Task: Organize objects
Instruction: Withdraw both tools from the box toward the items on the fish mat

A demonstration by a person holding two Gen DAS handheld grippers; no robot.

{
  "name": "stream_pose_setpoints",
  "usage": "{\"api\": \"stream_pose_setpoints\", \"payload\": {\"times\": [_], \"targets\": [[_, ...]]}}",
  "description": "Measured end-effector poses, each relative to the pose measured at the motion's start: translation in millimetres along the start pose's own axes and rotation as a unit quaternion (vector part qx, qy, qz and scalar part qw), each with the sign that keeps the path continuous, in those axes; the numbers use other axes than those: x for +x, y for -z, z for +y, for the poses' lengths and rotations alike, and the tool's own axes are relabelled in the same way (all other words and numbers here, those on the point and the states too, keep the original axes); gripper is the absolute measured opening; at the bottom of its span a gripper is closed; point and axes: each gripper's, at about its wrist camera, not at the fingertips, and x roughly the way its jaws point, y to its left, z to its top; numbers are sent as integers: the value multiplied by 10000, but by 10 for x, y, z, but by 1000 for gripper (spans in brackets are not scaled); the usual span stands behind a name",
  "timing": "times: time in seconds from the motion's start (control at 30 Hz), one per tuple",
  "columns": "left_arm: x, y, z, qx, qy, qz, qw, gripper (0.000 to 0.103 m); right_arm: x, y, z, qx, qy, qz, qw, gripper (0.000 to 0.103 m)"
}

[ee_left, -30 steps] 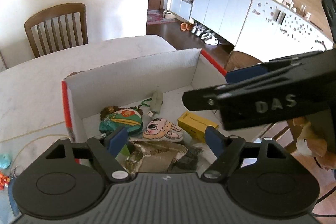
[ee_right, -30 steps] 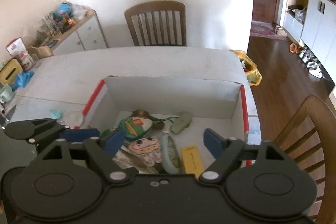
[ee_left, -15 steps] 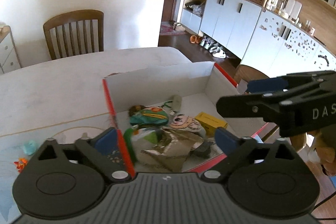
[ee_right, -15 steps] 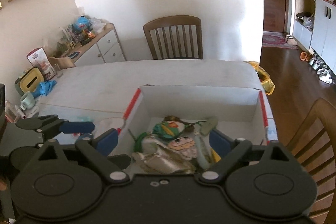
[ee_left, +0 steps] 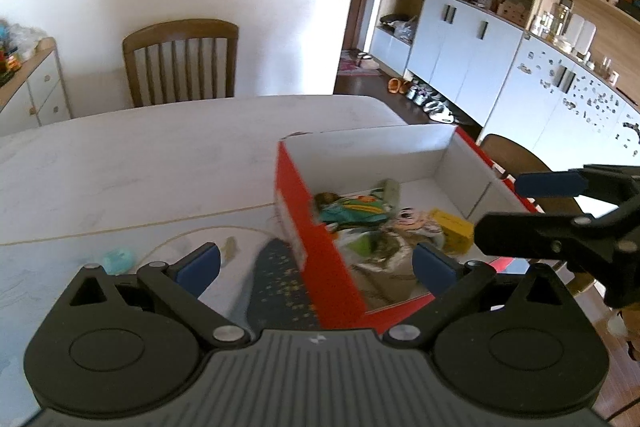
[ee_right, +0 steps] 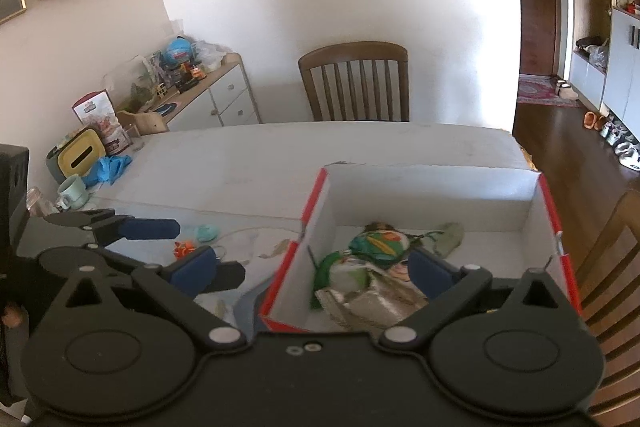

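On the bench [ee_right: 240, 163], left of the box: a few loose bits not yet stowed — teal blob [ee_right: 207, 232], small orange piece [ee_right: 183, 249], dark patterned cloth [ee_left: 276, 283] lying against the red wall at the box's near-left corner. Judged step: between placements, heading for the next loose item. Next move likely calls for swinging left off the box and dropping onto one of those small pieces; small and flat, so a low, square approach needed.

Left gripper [ee_left: 316, 261]: raised over the near-left corner of the box, straddling the red wall, jaws wide, nothing held. Pitched down and forward.

Box [ee_right: 432, 187]: open-top, white inside, red outside, at the right end of the bench. Green-orange pouch [ee_right: 378, 242], metallic crumpled bag [ee_right: 372, 301], yellow carton [ee_left: 450, 225] already piled in the near half; far half bare.

Right gripper [ee_right: 316, 273]: above the box's near edge, jaws wide, empty, also tilted down.
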Motion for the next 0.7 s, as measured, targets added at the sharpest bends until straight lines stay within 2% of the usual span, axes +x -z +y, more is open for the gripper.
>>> {"api": "stream_pose_setpoints", "payload": {"times": [0.7], "targets": [[-176, 331, 1244, -197, -428, 30, 9989, 103, 571, 101, 924, -266, -231, 268, 9990, 102]]}}
